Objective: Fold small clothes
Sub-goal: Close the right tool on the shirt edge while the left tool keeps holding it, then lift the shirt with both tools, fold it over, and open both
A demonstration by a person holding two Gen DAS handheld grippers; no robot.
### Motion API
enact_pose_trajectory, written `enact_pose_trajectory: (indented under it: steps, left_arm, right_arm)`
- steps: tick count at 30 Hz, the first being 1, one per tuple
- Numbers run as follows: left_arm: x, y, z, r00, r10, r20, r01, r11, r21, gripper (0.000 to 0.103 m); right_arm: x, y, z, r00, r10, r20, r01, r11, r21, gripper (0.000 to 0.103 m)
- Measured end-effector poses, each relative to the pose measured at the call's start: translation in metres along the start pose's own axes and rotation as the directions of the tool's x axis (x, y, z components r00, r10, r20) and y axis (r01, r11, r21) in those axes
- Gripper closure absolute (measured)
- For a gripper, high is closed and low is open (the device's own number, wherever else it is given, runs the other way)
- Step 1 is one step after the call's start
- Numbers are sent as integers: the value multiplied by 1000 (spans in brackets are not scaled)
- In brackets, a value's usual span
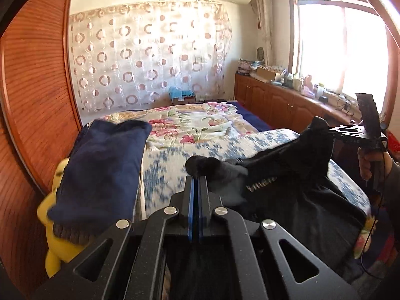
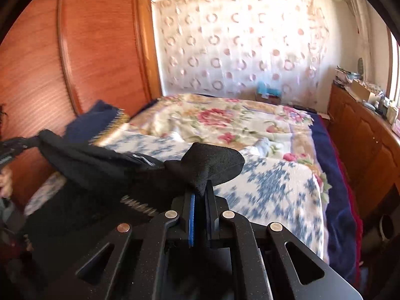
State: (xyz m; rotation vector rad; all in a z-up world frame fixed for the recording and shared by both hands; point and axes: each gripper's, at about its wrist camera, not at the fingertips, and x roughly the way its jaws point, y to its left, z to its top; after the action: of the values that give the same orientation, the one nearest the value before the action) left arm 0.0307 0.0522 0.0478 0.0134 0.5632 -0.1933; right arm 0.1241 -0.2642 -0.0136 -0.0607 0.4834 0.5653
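Observation:
A black garment [image 1: 295,175] with a small light print hangs stretched between my two grippers above the bed. My left gripper [image 1: 198,180] is shut on one corner of it. My right gripper [image 2: 202,187] is shut on the other corner [image 2: 212,162]; the garment [image 2: 100,175] sags to the left below it. The right gripper also shows in the left wrist view [image 1: 330,130], held by a hand. The left gripper shows at the left edge of the right wrist view [image 2: 32,137].
A bed with a blue-and-white floral cover [image 1: 212,147] and a pink floral blanket [image 2: 225,120] lies below. A folded navy garment [image 1: 100,172] rests on a yellow toy [image 1: 55,237] at the left. Wooden wardrobe [image 1: 32,87] left, cabinets [image 1: 275,100] right.

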Motion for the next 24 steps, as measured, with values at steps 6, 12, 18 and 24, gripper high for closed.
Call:
enact_pose_trajectory:
  steps: [6,12,18,24]
  left_arm:
    - [-57,12,-42,999,1,40,2,997,-74,100]
    - [-79,29,-54,998,38,49,-33,994,-108,100]
    - [-47,23,-65,999,32,-41,-35,997,-75,78]
    - [-6,6,-79,991,-33,-130,25,998,-59,63]
  right_arm:
    - [-70,10,-47,1000,23,-17,-24,1000,-12,97]
    - [-125,18,-68,999,29,-19,-29,1000,-4,97]
    - [-107,23,-76,996,0,-84,1,1000,7,97]
    - [-81,24,-60,996,-19,-83,20,1000,13,97]
